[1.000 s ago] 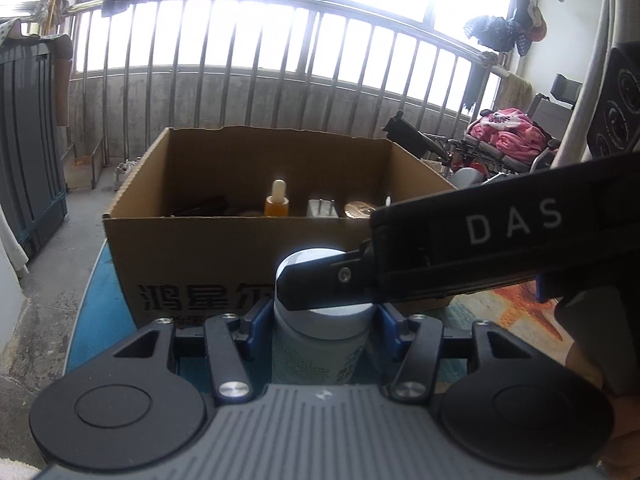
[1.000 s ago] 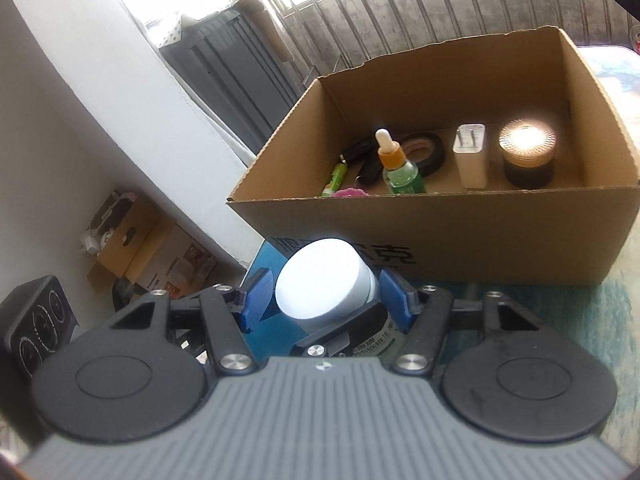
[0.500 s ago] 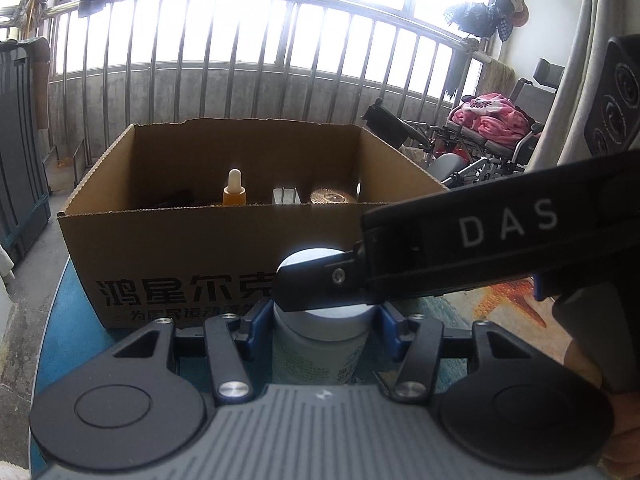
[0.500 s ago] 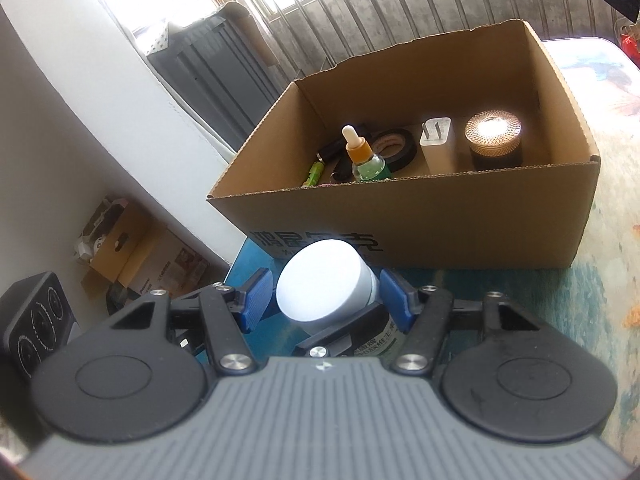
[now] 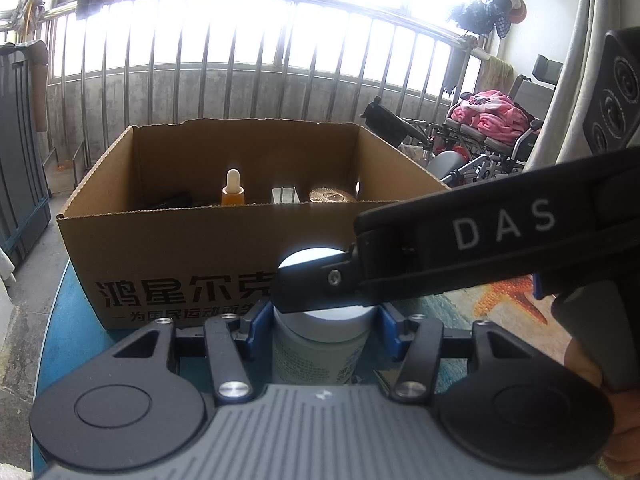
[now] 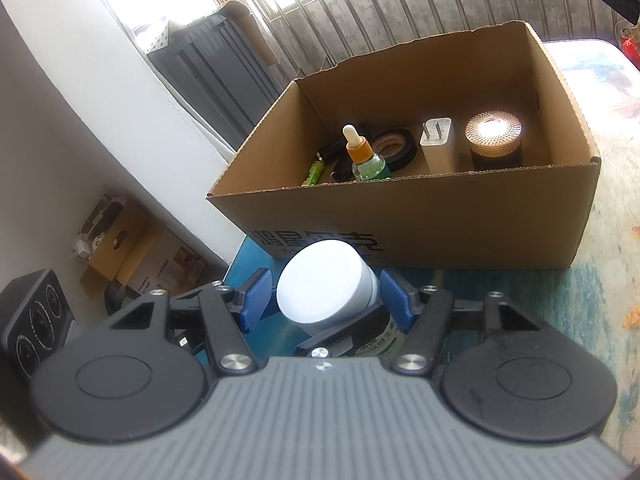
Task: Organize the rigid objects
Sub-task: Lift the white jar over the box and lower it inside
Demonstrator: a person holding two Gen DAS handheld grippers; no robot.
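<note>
- Bottle (image 5: 320, 344), white cap, upright at surface's (image 5: 72, 344) near edge, just before cardboard box (image 5: 180, 248).
- Left gripper (image 5: 318, 322) clamped on bottle body.
- Right gripper (image 6: 326, 300) pads flank cap; contact unclear.

White-capped bottle (image 6: 326, 292) with pale, green-printed label; blue pads (image 6: 256, 298) on black linkages of the right gripper (image 6: 326, 300), grey ribbed housing. Brown cardboard box (image 6: 420, 216) printed with black characters. Inside: dropper bottle (image 6: 362, 154) with white bulb, orange collar, green glass; black tape roll (image 6: 394, 144); white charger (image 6: 438, 142); jar (image 6: 494, 138) with coppery knurled lid over dark body. Blue and white tabletop (image 6: 600, 300) with orange marks. Black left gripper (image 5: 320, 320), blue pads. Pink cloth (image 5: 494, 114).
</note>
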